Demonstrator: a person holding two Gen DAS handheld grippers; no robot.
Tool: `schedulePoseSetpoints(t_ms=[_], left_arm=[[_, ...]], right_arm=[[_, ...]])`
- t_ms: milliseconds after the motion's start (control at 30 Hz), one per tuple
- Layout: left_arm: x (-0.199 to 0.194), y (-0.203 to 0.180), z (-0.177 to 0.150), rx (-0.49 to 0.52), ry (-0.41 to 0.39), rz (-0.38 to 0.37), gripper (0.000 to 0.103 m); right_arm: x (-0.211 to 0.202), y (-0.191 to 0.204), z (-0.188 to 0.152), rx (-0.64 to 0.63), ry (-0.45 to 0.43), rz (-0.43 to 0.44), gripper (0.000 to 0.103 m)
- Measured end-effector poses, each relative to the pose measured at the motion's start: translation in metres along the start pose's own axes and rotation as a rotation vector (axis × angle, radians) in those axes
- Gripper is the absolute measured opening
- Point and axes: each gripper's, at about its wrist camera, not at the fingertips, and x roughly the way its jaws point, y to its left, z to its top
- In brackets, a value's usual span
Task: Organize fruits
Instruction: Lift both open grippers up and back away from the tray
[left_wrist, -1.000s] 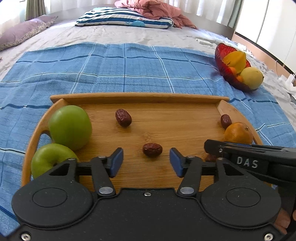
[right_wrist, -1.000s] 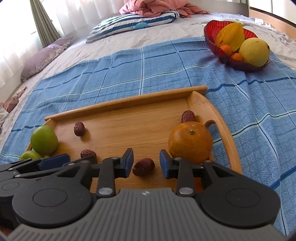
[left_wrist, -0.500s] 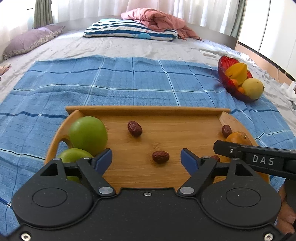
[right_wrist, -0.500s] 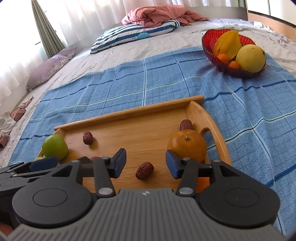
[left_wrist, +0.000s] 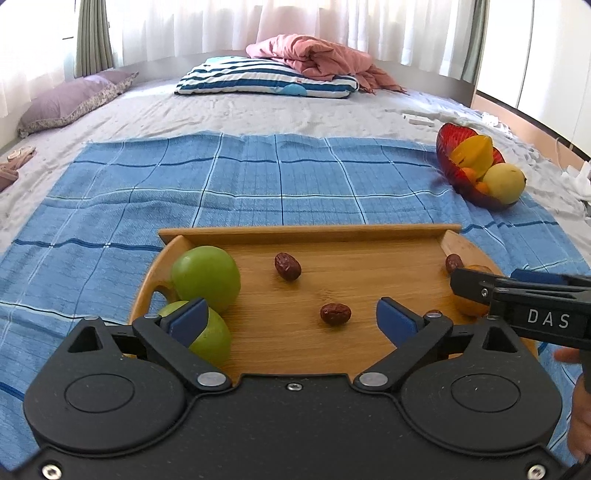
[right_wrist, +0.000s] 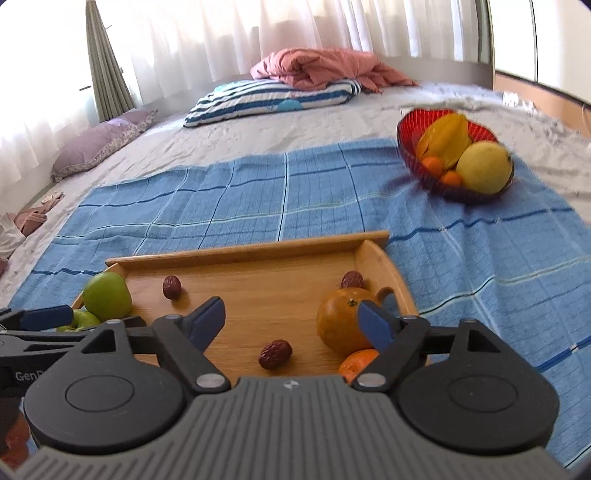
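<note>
- Left wrist view: the left gripper is empty, its jaws opening wide. A date lies on the wooden tray just ahead between them, untouched. Two green apples sit by its left finger; closing carelessly could nudge them.
- Right wrist view: the right gripper is also empty and opening. Another date lies ahead between the jaws, an orange behind its right finger. That finger could bump the orange and roll it into the date.
</note>
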Motion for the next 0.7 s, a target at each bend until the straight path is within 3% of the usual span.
schedulePoseSetpoints(t_ms=[700], left_arm=[[-0.054,-0.002,-0.028,0.060,-0.083,-0.040,0.102]], right_arm=[[-0.050,0.011,-0.022,-0.105,-0.179,-0.045,0.102]])
